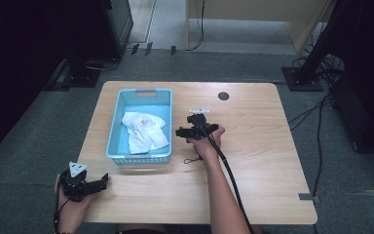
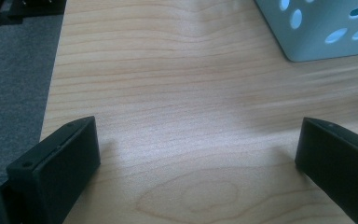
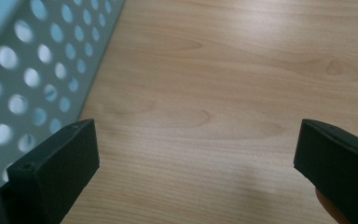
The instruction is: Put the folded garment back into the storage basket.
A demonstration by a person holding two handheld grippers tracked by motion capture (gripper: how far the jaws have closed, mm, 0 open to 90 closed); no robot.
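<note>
A light blue perforated basket (image 1: 115,127) stands on the left half of the wooden table (image 1: 263,146), with a crumpled white cloth (image 1: 144,130) lying inside it. My right gripper (image 1: 197,128) hovers just right of the basket, open, jaws wide with nothing between them. In the right gripper view (image 3: 198,135) the basket wall (image 3: 32,70) is at the left and bare wood lies ahead. My left gripper (image 1: 85,181) is at the table's front left corner, open and empty. In the left gripper view (image 2: 198,135) the basket's near corner (image 2: 317,32) sits at the upper right.
A dark round cable hole (image 1: 223,96) is in the table near its far edge. Grey carpet (image 2: 14,74) runs past the table's left edge. Black stand bases (image 1: 302,78) and cables (image 1: 316,126) lie on the floor at the right; a wooden cabinet (image 1: 258,19) stands beyond.
</note>
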